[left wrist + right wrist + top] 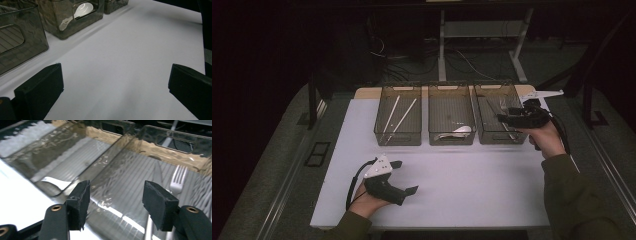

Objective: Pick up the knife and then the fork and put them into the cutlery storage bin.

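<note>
Three smoky clear bins stand in a row at the back of the white table point(462, 185). Two white chopsticks point(401, 116) lie in the left bin point(398, 141). The middle bin point(452, 142) holds a white spoon point(459, 131), which is also the spoon point(82, 10) behind that bin's handle cut-out. A metal fork point(177, 180) lies in the right bin point(498, 141). My right gripper point(503, 114) hovers over the right bin, open, its jaws point(117, 205) empty above the ribbed floor. My left gripper point(408, 176) rests low near the table's front left, open point(115, 92), with bare table between its jaws.
Table legs and cables show on the dark floor behind the bins. A sleeve point(572, 200) comes in along the table's right edge. Open white surface stretches between the bins and the front edge.
</note>
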Demonstrator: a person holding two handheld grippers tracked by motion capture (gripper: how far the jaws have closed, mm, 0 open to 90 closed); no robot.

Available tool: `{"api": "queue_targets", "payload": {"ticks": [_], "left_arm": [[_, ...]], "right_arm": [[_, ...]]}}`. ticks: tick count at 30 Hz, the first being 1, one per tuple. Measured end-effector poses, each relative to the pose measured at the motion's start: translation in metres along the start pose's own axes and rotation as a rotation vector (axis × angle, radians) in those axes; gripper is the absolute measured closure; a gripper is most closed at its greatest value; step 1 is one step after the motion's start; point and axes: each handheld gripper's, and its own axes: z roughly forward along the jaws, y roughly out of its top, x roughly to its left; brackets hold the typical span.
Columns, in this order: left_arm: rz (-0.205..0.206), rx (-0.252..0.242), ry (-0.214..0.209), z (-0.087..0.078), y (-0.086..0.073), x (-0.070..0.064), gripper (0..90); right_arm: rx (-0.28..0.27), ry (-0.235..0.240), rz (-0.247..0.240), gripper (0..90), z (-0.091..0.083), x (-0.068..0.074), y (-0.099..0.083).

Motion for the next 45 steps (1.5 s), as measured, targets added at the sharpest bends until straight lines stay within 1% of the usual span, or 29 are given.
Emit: {"api": "queue_targets", "payload": {"ticks": [2, 7, 9, 11, 15, 22, 24, 28, 34, 35, 38, 40, 42, 44, 45], "left_arm": [[-0.001, 0.001, 0.000, 0.000, 0.000, 0.000, 0.0], [-0.003, 0.005, 0.003, 0.000, -0.001, 0.000, 0.0], [-0.002, 0.003, 0.004, 0.001, -0.001, 0.000, 0.0], [-0.002, 0.003, 0.006, 0.000, -0.001, 0.000, 0.0], [-0.002, 0.006, 0.005, 0.000, -0.001, 0.000, 0.0], [0.000, 0.006, 0.008, -0.001, -0.001, 0.000, 0.0], [0.001, 0.006, 0.008, -0.001, -0.001, 0.000, 0.0], [0.003, 0.007, 0.007, -0.001, -0.001, 0.000, 0.0], [0.000, 0.001, 0.008, -0.002, -0.001, 0.000, 0.0], [0.005, 0.000, 0.009, -0.002, 0.000, 0.000, 0.0], [0.005, -0.001, 0.009, -0.002, 0.000, -0.001, 0.0], [0.001, -0.001, 0.008, -0.002, -0.001, -0.001, 0.0], [0.005, 0.004, 0.006, -0.002, -0.001, -0.001, 0.0], [0.000, 0.003, 0.006, -0.002, -0.001, -0.001, 0.0], [0.001, 0.003, 0.005, -0.002, -0.001, -0.001, 0.0]], "right_arm": [[-0.014, 0.025, 0.001, 37.4, -0.006, 0.006, -0.007], [-0.029, 0.045, -0.016, 33.8, -0.014, 0.019, -0.021], [-0.037, 0.065, -0.015, 32.7, -0.017, 0.024, -0.028], [-0.052, 0.077, -0.026, 31.5, -0.021, 0.029, -0.034], [-0.087, 0.104, -0.022, 29.0, -0.028, 0.037, -0.044], [-0.109, 0.132, -0.047, 25.8, -0.040, 0.051, -0.062], [-0.108, 0.139, -0.052, 24.9, -0.042, 0.055, -0.067], [-0.104, 0.134, -0.065, 21.7, -0.043, 0.062, -0.076], [-0.088, 0.147, -0.082, 20.0, -0.042, 0.070, -0.094], [-0.084, 0.148, -0.083, 19.8, -0.042, 0.071, -0.097], [-0.077, 0.154, -0.074, 19.5, -0.043, 0.073, -0.107], [-0.072, 0.163, -0.076, 19.4, -0.045, 0.074, -0.112], [-0.074, 0.172, -0.073, 19.4, -0.046, 0.076, -0.116], [-0.078, 0.180, -0.069, 19.2, -0.046, 0.078, -0.118], [-0.080, 0.181, -0.077, 19.1, -0.047, 0.079, -0.120]]}}
